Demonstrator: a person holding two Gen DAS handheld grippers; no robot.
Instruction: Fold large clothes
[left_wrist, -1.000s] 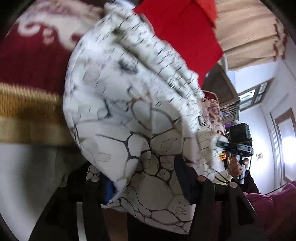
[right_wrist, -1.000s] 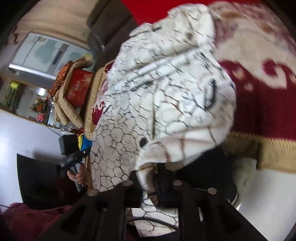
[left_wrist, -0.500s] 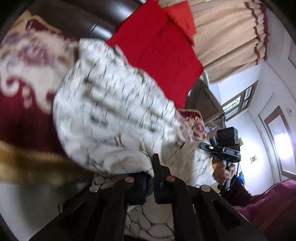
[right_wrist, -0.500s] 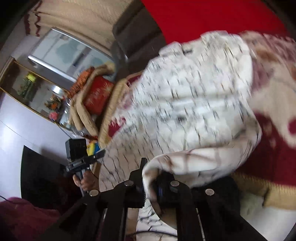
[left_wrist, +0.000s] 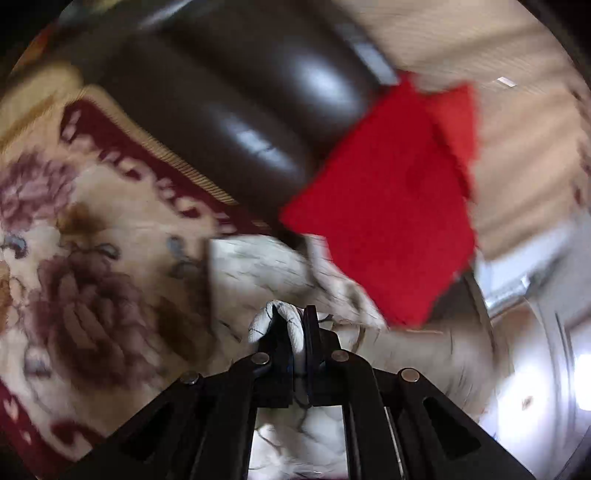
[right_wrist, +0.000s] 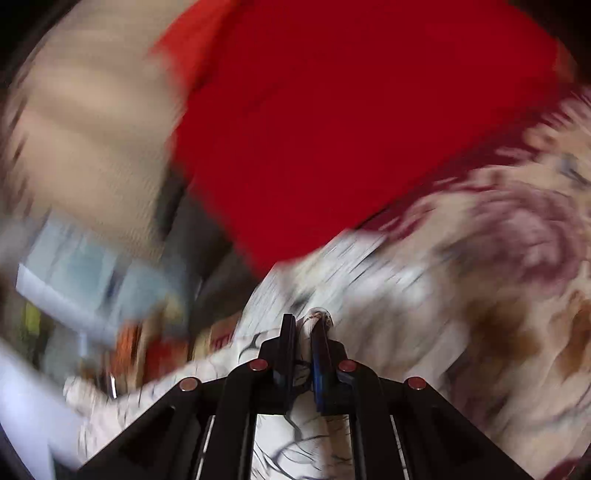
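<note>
Left gripper (left_wrist: 295, 332) is clamped down on a pinched hem of the white crackle-print garment (left_wrist: 258, 273) — a small roll of cloth pokes up between the tips. From the grip, the fabric spreads out toward 12 and 1 o'clock, and more of it hangs under the fingers at 6 o'clock. Right gripper (right_wrist: 304, 328) is likewise nipped tight on a fold of the same garment (right_wrist: 354, 266), which runs off toward 1–2 o'clock and trails down to 7 o'clock.

Progress, as a judgement: mid-fold. Both corners are gripped and the cloth is off the surface near the tips, but no neat folded stack shows anywhere (heavy motion blur, hard to say how many folds are already in). Left to do — lay the held edge over, flatten, release, probably fold again.

Outward from the left gripper: floral blanket (left_wrist: 85, 266) from 8 to 11 o'clock, dark leather sofa back (left_wrist: 236, 122) at 12, red cushion (left_wrist: 384, 221) at 1–2 o'clock, beige curtain (left_wrist: 517, 147) beyond it. From the right gripper: the red cushion (right_wrist: 351, 129) fills 12 o'clock and the floral blanket (right_wrist: 517, 258) sits at 2–3 o'clock; the 9 o'clock side is too smeared to read.
</note>
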